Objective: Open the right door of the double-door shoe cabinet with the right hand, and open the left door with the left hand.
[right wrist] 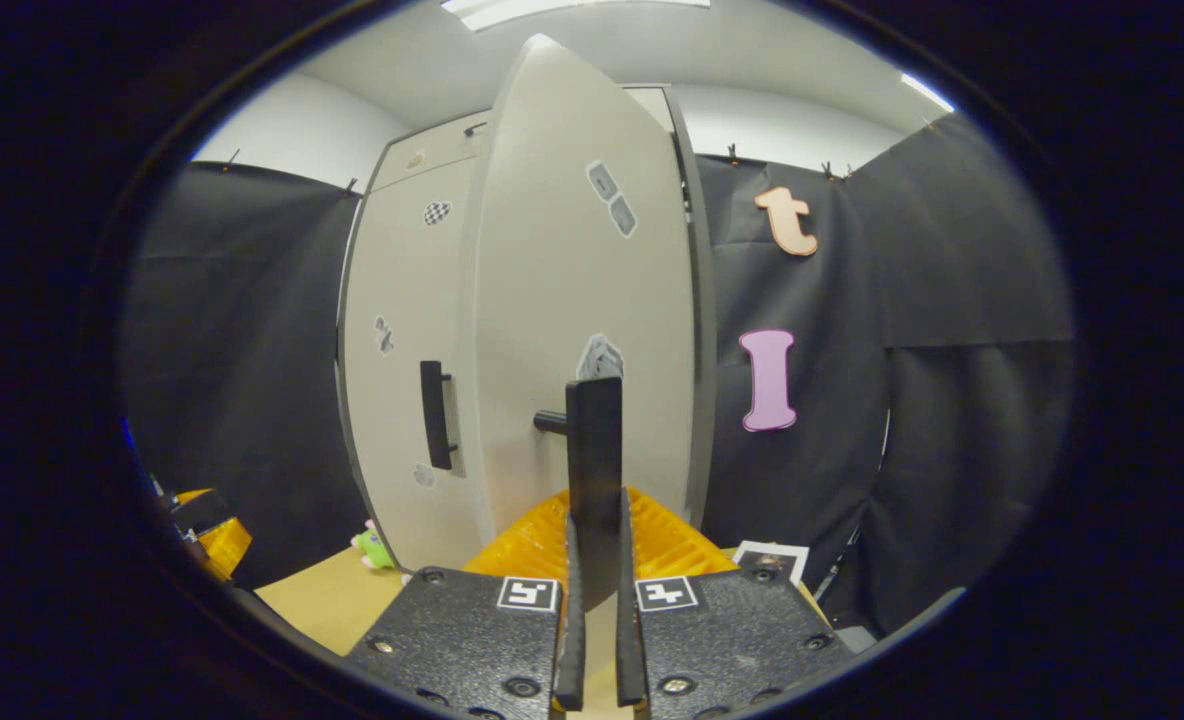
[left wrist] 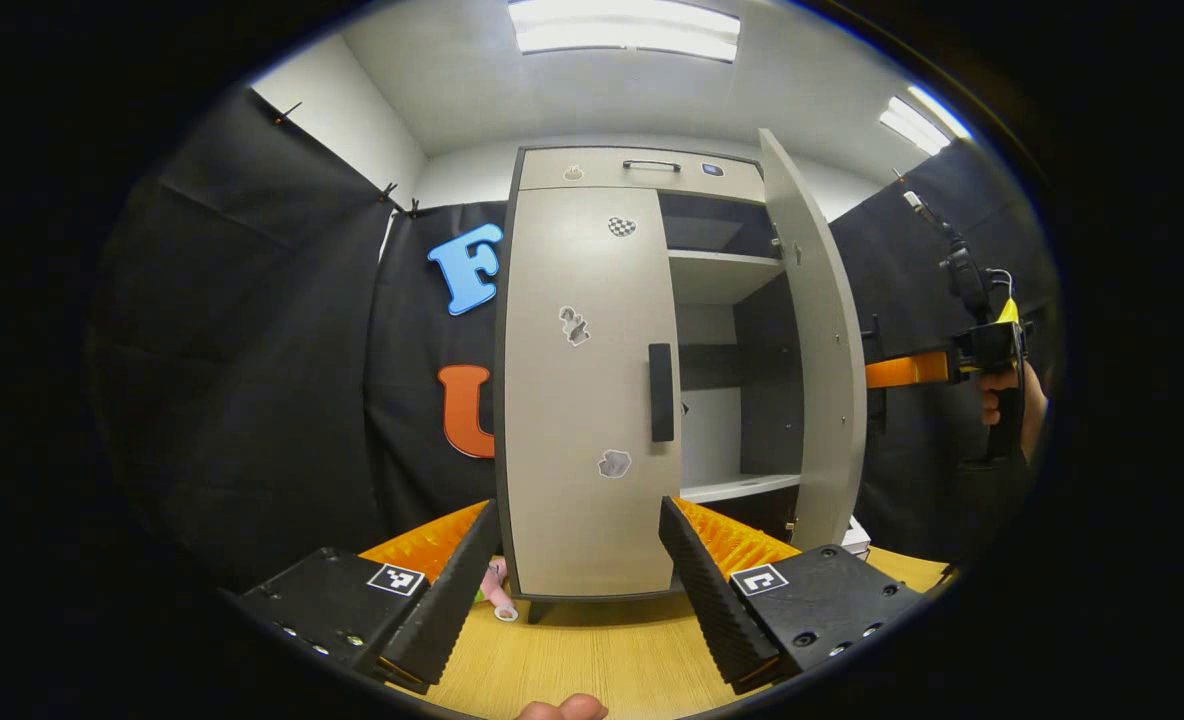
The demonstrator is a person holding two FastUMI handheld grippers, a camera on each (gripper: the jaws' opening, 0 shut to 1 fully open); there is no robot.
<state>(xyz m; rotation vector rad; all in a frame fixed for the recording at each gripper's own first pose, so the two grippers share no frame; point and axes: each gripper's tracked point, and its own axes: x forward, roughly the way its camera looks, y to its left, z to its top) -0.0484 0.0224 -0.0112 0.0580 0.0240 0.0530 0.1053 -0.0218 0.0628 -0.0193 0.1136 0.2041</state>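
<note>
Right gripper (right wrist: pixel 594 560) fingers clamped on right door's handle (right wrist: pixel 592 440), door (right wrist: pixel 572 300) ajar

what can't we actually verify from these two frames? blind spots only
- Left gripper view: the right gripper tip is hidden behind the open right door, so its grip is unseen there.
- Left gripper view: the cabinet's left half is hidden by the closed left door.
- Right gripper view: the right door handle base is covered by the fingers.
- Small pink-green toy, mostly hidden behind a finger and the cabinet: unidentifiable.

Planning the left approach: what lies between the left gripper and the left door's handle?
Nothing: in the left gripper view, the open left gripper faces the left door's handle across bare wooden tabletop.
</note>
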